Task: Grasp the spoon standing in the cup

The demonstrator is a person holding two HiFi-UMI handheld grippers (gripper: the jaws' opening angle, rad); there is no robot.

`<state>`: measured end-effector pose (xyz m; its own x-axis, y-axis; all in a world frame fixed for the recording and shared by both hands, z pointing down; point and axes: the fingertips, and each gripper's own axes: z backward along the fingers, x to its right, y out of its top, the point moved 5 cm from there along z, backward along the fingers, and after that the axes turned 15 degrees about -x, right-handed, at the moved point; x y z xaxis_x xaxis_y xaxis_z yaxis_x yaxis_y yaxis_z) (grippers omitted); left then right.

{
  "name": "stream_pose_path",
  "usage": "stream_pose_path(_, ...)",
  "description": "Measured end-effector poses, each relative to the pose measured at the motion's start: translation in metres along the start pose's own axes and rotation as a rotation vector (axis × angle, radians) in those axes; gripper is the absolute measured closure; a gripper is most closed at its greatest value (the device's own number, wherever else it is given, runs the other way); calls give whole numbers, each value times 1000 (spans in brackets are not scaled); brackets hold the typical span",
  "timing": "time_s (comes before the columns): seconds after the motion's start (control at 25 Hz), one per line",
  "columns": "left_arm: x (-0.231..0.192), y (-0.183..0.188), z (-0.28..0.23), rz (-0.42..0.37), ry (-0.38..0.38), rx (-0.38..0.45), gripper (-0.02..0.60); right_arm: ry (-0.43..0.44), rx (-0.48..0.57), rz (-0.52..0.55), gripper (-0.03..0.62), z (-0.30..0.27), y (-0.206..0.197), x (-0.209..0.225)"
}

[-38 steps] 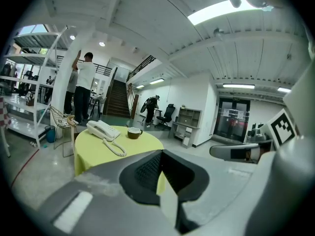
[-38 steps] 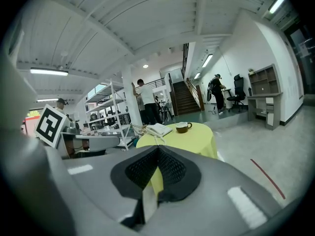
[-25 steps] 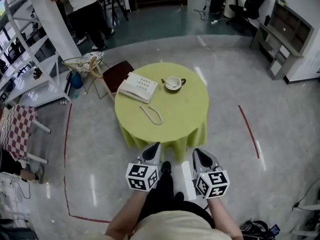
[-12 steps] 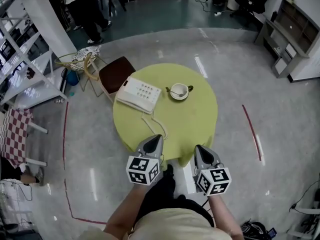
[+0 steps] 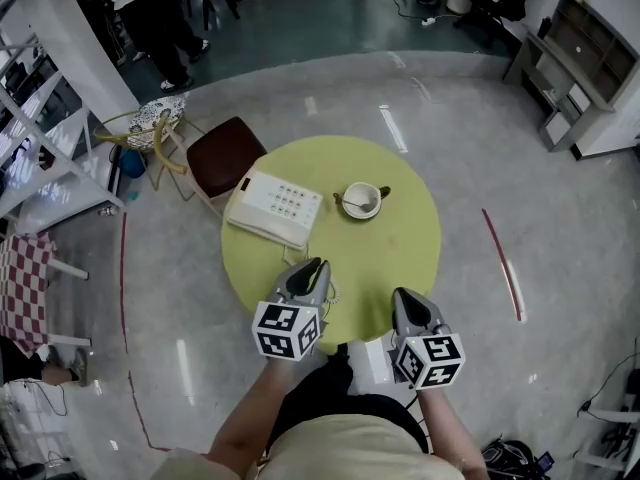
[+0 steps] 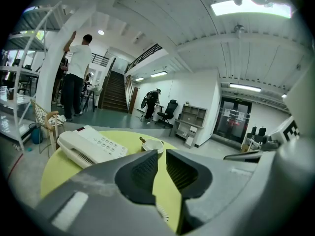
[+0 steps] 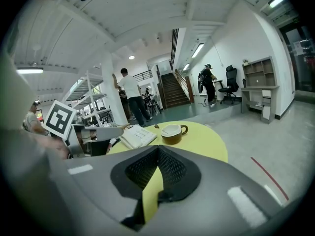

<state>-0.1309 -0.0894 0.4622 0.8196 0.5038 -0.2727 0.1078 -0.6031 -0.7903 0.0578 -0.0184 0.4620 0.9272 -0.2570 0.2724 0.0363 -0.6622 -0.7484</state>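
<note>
As the left gripper (image 5: 309, 266), jaws just parting, empty, overhangs the table (image 5: 395, 253) rim, the right gripper (image 5: 403, 296) seems closed.

The person stepped closer to the table (image 5: 400, 253), so the left gripper (image 5: 309, 266) and the right gripper (image 5: 404, 296), which had hung over the floor short of its near edge, came forward over that edge. The left gripper's jaws, pressed together before, had just been opening to a narrow gap with nothing between them. The cup (image 5: 362, 201) and its spoon (image 5: 351, 203) ended up nearer both grippers
</note>
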Motion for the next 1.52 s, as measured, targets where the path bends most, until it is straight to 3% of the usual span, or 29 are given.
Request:
stream_pose_path(0.2,-11,13,-15,35,-19,-3,512,-11,-12,-21,592,-12,10,5)
stream_pose_path(0.84,-32,34,-74,44,-44,-78,449,-40,-25,-55,592,-40,35,37)
stream_pose_path(1.28,-40,42,-119,85,17,-132,414,7,-66,-47,592,-69,56,66)
stream_pose_path(1.52,-45,43,-140,157,42,-142,408,22,-84,-46,592,-83,67,81)
